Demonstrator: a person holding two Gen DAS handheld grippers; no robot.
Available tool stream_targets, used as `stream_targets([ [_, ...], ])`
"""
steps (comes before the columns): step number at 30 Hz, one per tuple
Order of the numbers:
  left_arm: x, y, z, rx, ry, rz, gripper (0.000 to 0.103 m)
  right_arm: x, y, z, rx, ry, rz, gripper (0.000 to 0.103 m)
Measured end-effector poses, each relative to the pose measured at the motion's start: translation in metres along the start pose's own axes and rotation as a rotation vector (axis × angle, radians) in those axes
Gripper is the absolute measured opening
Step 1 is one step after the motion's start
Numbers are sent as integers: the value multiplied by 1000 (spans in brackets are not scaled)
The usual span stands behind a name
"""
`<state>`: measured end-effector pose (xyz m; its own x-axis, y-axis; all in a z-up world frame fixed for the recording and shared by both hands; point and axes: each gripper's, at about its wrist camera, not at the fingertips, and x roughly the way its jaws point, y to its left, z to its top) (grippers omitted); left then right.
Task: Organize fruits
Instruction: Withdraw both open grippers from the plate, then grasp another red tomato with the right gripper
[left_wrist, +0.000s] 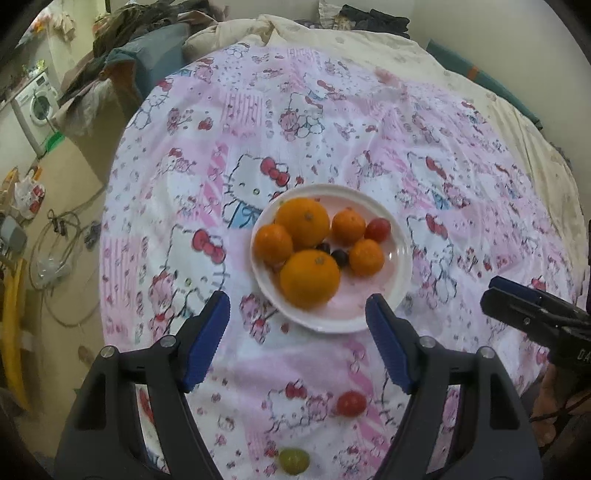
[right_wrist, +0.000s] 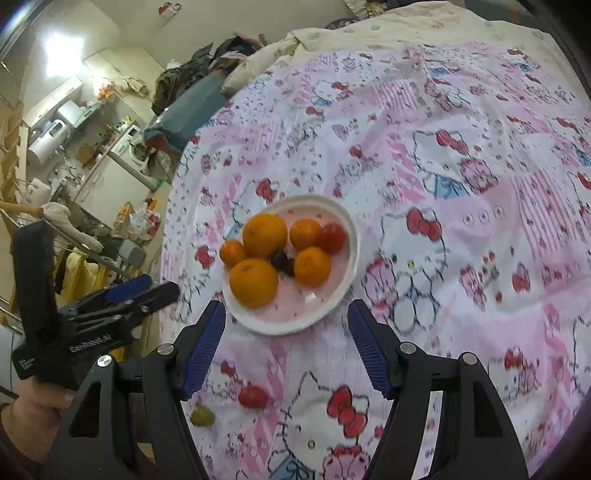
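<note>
A white plate (left_wrist: 399, 266) on the pink cartoon-print sheet holds several oranges, such as the big front one (left_wrist: 309, 278), a red tomato (left_wrist: 378, 229) and two dark grapes (left_wrist: 338, 257). A loose red tomato (left_wrist: 351, 403) and a green fruit (left_wrist: 293, 460) lie on the sheet nearer me. My left gripper (left_wrist: 297, 310) is open and empty, just short of the plate. My right gripper (right_wrist: 286, 317) is open and empty, its fingertips at the plate's (right_wrist: 352, 254) near rim; the tomato (right_wrist: 253, 397) and green fruit (right_wrist: 202, 416) lie between and left of its fingers.
The sheet (left_wrist: 424, 147) covers a bed with a cream duvet (left_wrist: 332, 33) and clothes at the far end. The floor at left holds a washing machine (left_wrist: 37, 107), cables and bags. The right gripper shows at the right edge of the left wrist view (left_wrist: 535, 314).
</note>
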<state>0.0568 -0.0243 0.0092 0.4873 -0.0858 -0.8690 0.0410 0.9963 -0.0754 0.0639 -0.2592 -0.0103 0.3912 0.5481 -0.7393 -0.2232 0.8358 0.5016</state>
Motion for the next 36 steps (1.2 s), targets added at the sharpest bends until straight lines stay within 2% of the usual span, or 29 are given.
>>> stream_targets([
  [6,-11,3,-24,4,-6,4,73,-2,-6,-20,40,27,-3,71],
  [16,-10,17,-43,-23,-1,24,73,13,0,-32,35,82,5,71],
  [23,-8,39,-48,-112,10,18,73,47,8,-48,41,203,49,71],
  [31,-6,55,-52,-186,35,-5,73,95,38,-67,-63,323,35,68],
  [33,-7,57,-54,-183,41,-17,73,107,47,-71,-99,343,16,68],
  [36,-6,58,-56,-155,47,6,73,125,56,-82,-158,379,-18,62],
])
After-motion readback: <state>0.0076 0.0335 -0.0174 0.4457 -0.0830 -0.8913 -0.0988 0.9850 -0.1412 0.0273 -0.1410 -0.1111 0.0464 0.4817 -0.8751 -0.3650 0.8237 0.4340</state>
